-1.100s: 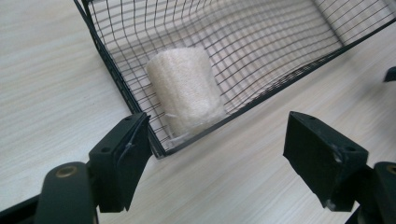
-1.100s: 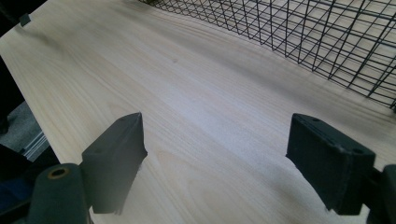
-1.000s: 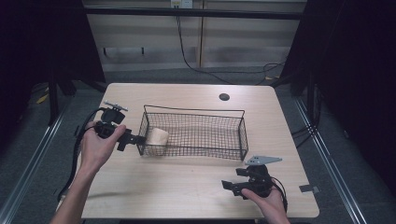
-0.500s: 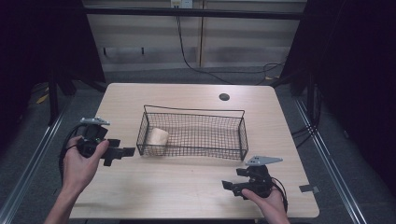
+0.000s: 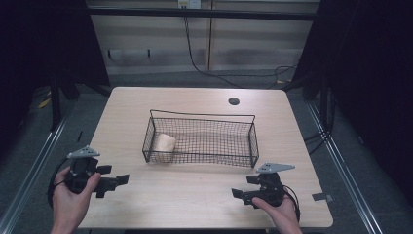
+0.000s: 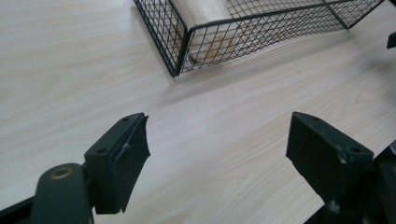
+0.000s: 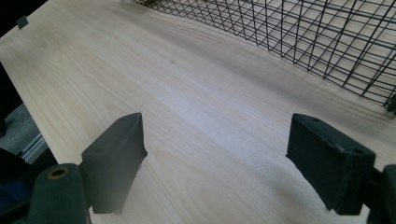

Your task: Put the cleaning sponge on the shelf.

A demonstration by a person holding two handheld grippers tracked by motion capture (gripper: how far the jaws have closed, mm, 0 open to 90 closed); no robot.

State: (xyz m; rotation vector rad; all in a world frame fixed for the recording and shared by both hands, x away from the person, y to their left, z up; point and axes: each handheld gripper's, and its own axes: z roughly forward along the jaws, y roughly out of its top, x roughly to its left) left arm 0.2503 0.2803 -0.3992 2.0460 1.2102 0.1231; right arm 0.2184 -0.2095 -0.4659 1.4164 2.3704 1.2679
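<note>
You are holding the left gripper (image 5: 117,181) at the table's (image 5: 195,200) seven o'clock corner, jaws just opening wide and empty; the roll (image 5: 164,145) is lying in the basket's (image 5: 204,116) nine o'clock end. Your right gripper (image 5: 239,196) is gaping empty too.

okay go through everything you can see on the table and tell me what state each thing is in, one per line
Black wire mesh basket: upright on the table, open-topped, one item inside.
Pale beige roll-shaped block: lying in the basket's left end.
Left gripper: jaws just opening, nothing between them, away from the basket.
Right gripper: open, nothing between the jaws.
Light wooden table: carries the basket.
</note>
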